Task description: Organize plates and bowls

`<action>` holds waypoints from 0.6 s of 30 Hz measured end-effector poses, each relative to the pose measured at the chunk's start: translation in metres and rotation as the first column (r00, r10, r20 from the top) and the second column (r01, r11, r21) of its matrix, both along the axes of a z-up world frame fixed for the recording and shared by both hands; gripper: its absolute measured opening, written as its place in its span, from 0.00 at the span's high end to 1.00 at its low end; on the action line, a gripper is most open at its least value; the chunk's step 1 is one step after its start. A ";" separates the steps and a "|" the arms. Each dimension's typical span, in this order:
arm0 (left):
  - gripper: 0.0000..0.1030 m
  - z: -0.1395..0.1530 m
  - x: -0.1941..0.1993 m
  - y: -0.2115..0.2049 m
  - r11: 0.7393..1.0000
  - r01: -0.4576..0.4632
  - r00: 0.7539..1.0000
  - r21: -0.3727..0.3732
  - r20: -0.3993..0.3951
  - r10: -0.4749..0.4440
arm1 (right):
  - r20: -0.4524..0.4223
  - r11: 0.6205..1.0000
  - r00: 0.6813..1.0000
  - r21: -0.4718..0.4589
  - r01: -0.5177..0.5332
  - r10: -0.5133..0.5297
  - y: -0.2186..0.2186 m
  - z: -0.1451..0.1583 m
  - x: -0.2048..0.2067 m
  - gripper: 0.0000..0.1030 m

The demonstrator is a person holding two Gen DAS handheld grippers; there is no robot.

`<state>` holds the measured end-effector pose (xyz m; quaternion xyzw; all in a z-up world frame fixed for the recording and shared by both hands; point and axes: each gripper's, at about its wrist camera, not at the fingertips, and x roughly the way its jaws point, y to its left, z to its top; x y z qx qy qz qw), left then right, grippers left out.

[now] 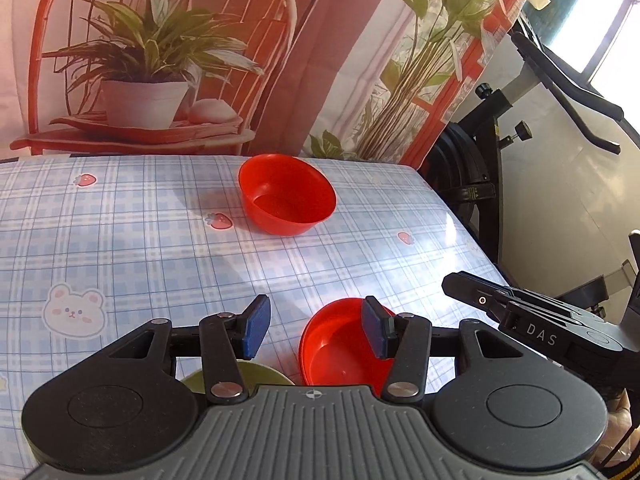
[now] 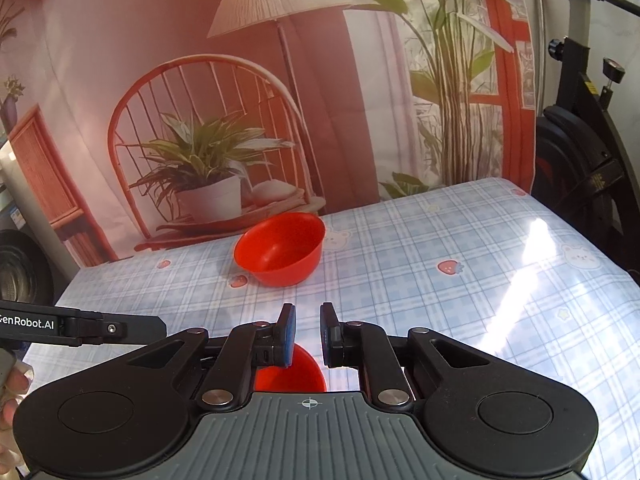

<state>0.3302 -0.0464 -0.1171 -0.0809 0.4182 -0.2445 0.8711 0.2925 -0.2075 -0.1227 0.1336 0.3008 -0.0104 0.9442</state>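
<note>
Hovering half-open and empty above the near red bowl, the left gripper left it free on the bench, the right gripper narrowly parted, empty, the far red bowl awaiting stacking.

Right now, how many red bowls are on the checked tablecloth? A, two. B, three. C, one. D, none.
A: the left wrist view shows a far red bowl near the table's back edge and a near red bowl just beyond the left gripper; both also appear in the right wrist view, and no third red bowl shows on the tablecloth.
</note>
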 end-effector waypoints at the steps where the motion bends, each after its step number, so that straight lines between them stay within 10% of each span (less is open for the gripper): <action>1: 0.49 0.002 0.003 0.001 1.000 -0.012 1.000 0.009 0.013 0.012 | 0.007 1.000 1.000 -0.011 -0.007 0.007 -0.002 0.003 0.005 0.87; 9: 0.48 0.011 0.034 -0.004 0.994 -0.106 0.984 0.033 0.147 0.100 | 0.067 0.996 0.995 -0.054 -0.076 0.079 -0.013 0.006 0.050 0.83; 18: 0.48 -0.015 0.084 -0.023 0.984 -0.147 0.983 0.105 0.123 0.133 | 0.011 0.994 0.994 0.014 -0.110 0.110 -0.028 -0.030 0.115 0.83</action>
